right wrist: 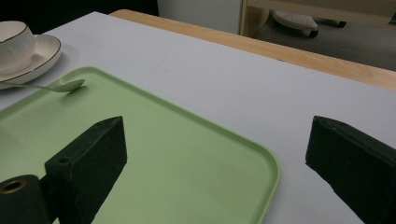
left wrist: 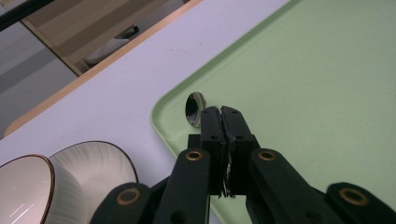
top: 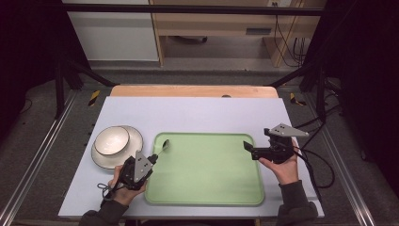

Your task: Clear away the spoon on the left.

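A: Spoon (top: 164, 144) first, from the high view. Where is it?

B: At the far left corner of the green tray (top: 207, 188), bowl end farthest out. The left gripper (top: 153, 159) is clamped on its handle. A white bowl (top: 111, 140) sits on a plate (top: 134, 141) just left of the tray. The right gripper (top: 248, 146) hovers at the tray's right edge.

A: And the left gripper view?

B: The jaws are together on the thin handle, the shiny spoon (left wrist: 194, 108) bowl poking out beyond them over the tray's corner (left wrist: 161, 122).

A: The right gripper view?

B: Its jaws stand wide apart, holding nothing, above the tray's rim (right wrist: 271, 177). The spoon (right wrist: 56, 86) lies far left.

A: How will it handle?

B: Likely light, stiff and slippery metal; a firm hold on the handle suits it best.
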### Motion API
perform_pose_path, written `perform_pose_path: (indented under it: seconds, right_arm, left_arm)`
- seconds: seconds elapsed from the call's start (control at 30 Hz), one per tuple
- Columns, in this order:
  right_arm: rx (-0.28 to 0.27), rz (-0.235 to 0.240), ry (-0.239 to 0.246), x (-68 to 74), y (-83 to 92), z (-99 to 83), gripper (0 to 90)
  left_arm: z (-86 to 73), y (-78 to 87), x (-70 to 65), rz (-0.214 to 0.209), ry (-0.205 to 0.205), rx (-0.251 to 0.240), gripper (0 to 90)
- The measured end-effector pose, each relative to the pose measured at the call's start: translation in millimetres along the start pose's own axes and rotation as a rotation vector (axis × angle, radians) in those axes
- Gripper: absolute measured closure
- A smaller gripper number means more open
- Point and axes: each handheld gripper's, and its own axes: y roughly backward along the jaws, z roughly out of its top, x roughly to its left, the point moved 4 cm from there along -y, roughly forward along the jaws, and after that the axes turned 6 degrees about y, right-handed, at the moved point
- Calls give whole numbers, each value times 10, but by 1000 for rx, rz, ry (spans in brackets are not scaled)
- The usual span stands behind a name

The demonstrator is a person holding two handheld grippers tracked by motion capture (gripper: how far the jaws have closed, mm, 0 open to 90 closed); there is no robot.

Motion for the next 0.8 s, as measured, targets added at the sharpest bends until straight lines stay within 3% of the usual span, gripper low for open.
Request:
perform_pose_path:
  seconds: [0.2,0.5,0.8]
  right_arm:
    - [-1,1,-1,3,-1,1,56]
    - [-4,1,1,3,2,3,56]
    - [-5,3,0,5,3,5,56]
  left_arm:
    - [-1,-20,-29,3,-16,15,867]
    - [-2,-36,-93,20,-75,31,857]
    - [-7,-49,-122,12,-100,44,840]
